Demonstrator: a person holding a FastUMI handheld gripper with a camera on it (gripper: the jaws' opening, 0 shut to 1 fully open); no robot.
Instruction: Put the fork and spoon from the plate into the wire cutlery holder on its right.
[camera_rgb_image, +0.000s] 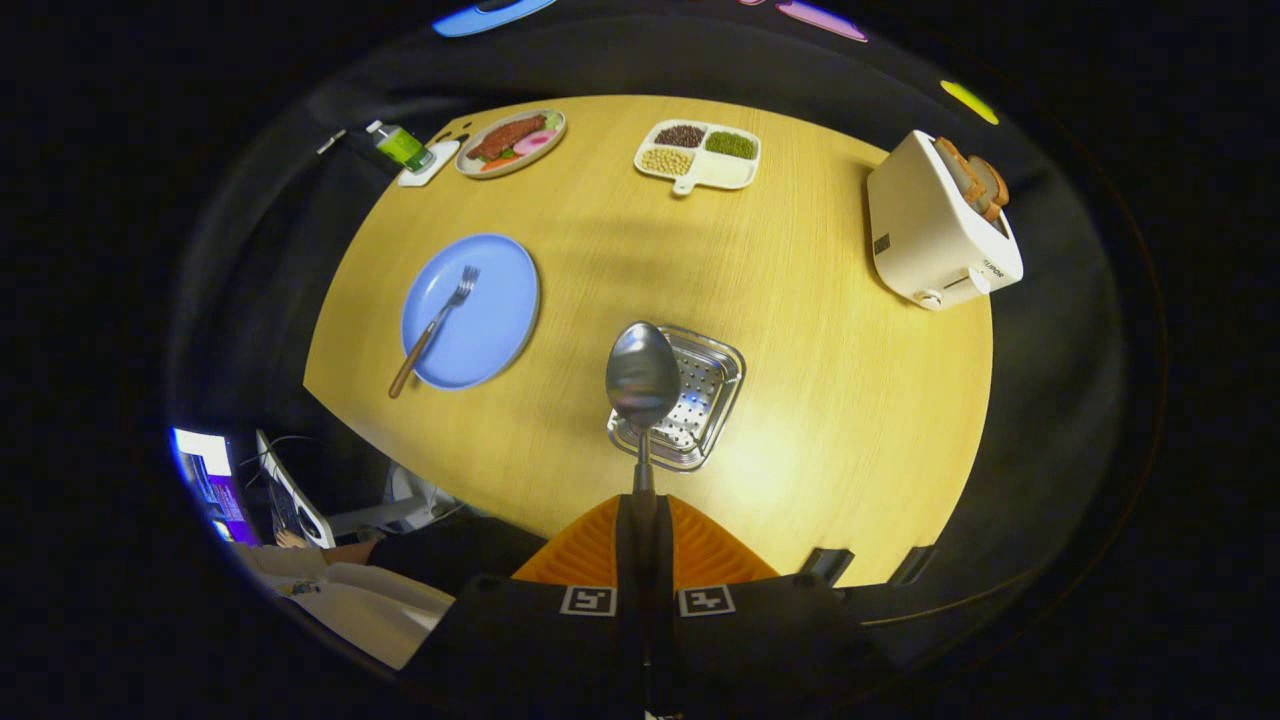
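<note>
Holding the spoon (642, 375) tight, the gripper (642, 545) has its two fingers pressed together on the thin handle, w/ almost no gap between them. Spoon sticks straight out ahead of the fingers, bowl end far from them, up in the air above the table (800, 300). Bowl of the spoon sits in front of the wire cutlery holder (700, 395), which is just ahead of the fingers & a bit to the right. Can't tell if the spoon touches the holder.

Fork (437, 328) lies on the blue plate (490, 320), ahead & to the left of the fingers. Its wood handle pokes off the plate's near rim.

Far beyond the fingers: a white tray w/ beans (698, 155), a plate of food (510, 142) & a small green bottle (401, 146). Far right: a white toaster (930, 230) w/ bread (975, 178) in it. Near left, by the table edge, a person's sleeve (450, 555).
</note>
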